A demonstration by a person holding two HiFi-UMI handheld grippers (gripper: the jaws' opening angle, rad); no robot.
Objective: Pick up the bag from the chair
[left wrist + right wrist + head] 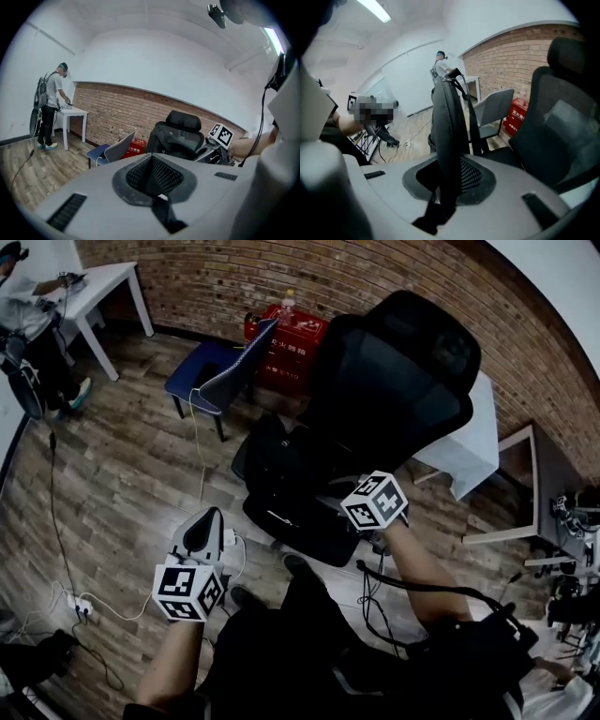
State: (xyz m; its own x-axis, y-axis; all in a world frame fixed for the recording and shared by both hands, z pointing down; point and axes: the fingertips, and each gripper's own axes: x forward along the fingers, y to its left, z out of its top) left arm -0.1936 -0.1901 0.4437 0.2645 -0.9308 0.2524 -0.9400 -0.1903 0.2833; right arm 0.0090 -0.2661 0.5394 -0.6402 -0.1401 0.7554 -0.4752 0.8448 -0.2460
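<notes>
Head view, query: where does the bag sit?
Reply: On the black chair seat, at its front edge. Right gripper jaws clamp its strap.
Query: Left gripper?
Reply: Jaws together, empty, over bare floor left of the seat; blue chair well apart.

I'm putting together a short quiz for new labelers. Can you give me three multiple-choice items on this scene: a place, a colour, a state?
1. Where does the red crate stand?
A. against the brick wall
B. on a shelf
C. inside a cupboard

2. What colour is the small chair seat?
A. green
B. blue
C. yellow

3. The right gripper is:
A. open and empty
B. shut on the strap of the bag
C. shut on a bottle

Answers:
1. A, the crate sits at the wall's foot.
2. B, the seat is plainly blue.
3. B, the black strap runs between its closed jaws.
</notes>
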